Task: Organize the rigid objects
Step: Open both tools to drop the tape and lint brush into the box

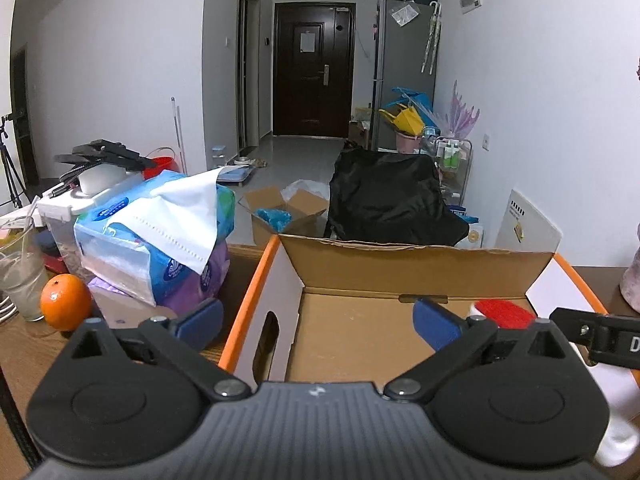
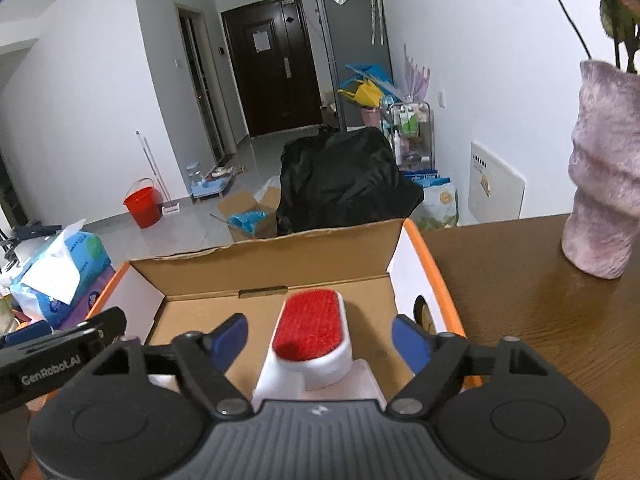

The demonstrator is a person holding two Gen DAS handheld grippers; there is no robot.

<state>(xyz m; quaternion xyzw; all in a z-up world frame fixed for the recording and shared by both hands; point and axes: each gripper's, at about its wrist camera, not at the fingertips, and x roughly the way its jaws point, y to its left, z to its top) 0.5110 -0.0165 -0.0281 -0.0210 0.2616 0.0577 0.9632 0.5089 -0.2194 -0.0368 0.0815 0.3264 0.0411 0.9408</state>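
Left wrist view. Left gripper [image 1: 318,322] spread wide, nothing between the blue pads [image 1: 200,320]. It hangs over the left wall of the open cardboard box [image 1: 400,256], the one with orange-edged flaps, on the wooden table [image 1: 24,360]. Box floor mostly bare on this side. Far right of the box: a red-and-white sliver of the lint brush [image 1: 500,313]. Part of the right gripper's black body cuts in at the right edge. Beside the box on the left: tissue packs [image 1: 160,224], an orange [image 1: 65,301], a glass [image 1: 20,280].

Right wrist view. Right gripper [image 2: 320,334] also wide, the lint brush [image 2: 310,330] lying between its fingers but touched by neither pad [image 2: 230,338]. Brush lies red face up, seemingly on the box floor near the right wall; its white handle runs back under the gripper body. Pink vase [image 2: 604,172] stands on the table to the right, well apart from the box.

Judgement: the brush is either just set down or about to be gripped; cannot tell which. If placing, lift straight up and back, keeping the jaws spread so the pads do not drag the head. If gripping, centre on the white sides, not the red pile, and close squarely. Mind the right box wall and the left gripper nearby.
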